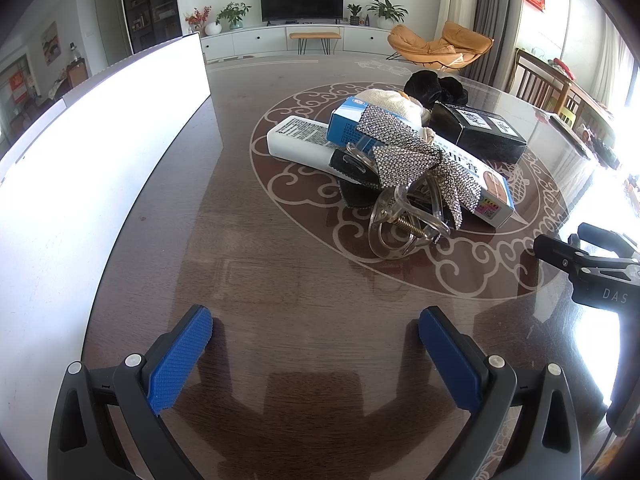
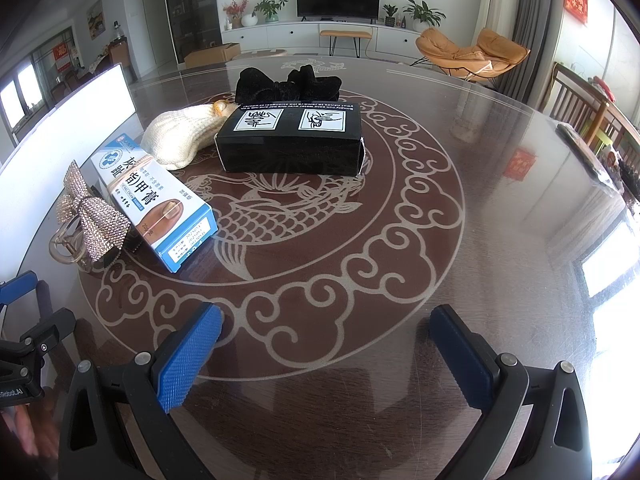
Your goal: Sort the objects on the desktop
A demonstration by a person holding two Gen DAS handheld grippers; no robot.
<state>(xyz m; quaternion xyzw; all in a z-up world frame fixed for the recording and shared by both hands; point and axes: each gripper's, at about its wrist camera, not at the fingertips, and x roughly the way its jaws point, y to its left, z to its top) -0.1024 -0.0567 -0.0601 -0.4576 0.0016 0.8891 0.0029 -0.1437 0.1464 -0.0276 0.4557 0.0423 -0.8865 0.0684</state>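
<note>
Left wrist view shows the dark glass-topped surface [image 1: 280,280] with its pale scroll-and-fish pattern, and a tall white panel [image 1: 100,140] standing along its left edge. On the round pattern lies a heap of small things: a white oblong device [image 1: 298,142] appears only here, under the blue-and-white cream box [image 1: 496,196], with the rhinestone bow clip [image 1: 404,152] draped over the box and its clear claw [image 1: 404,224] nearest the camera. The right wrist view opens the far side: the black box [image 2: 292,148] with two white labels stands apart from the cream box [image 2: 160,208], the cream knitted pouch [image 2: 180,140] lies between them, touching the black box's left end, and a black velvet scrunchie [image 2: 288,84] sits just behind. The bow clip [image 2: 94,216] lies against the cream box's left side. Both the left gripper [image 1: 316,356] and the right gripper [image 2: 326,356] hover above bare surface, blue-padded fingers spread wide and holding nothing.
</note>
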